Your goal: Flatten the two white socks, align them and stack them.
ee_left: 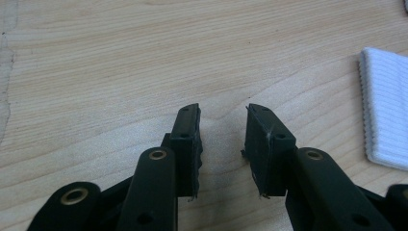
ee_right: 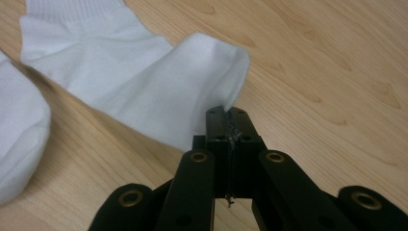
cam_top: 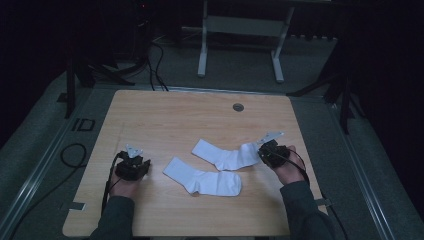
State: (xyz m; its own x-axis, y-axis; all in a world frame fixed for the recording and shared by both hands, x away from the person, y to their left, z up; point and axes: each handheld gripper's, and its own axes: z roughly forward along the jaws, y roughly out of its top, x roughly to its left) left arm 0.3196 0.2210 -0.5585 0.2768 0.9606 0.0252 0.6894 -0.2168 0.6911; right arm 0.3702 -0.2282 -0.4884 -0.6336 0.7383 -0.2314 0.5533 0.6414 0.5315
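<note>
White second sock (cam_top: 202, 180) lies beside the far sock (cam_top: 225, 156) the right tongs (cam_top: 261, 154) pinch.

A light wooden bench (cam_top: 165, 115) with rounded corners fills the middle of the high view. A small round grey cap (cam_top: 238, 107) sits in its top near the far edge, right of centre. Behind it, at the upper middle of the frame, stands a white metal frame (cam_top: 240, 30) on the grey floor (cam_top: 235, 70). Black cables (cam_top: 155, 65) trail across that floor at the upper left, and another cable loops (cam_top: 72, 155) beside the bench's left edge.
</note>
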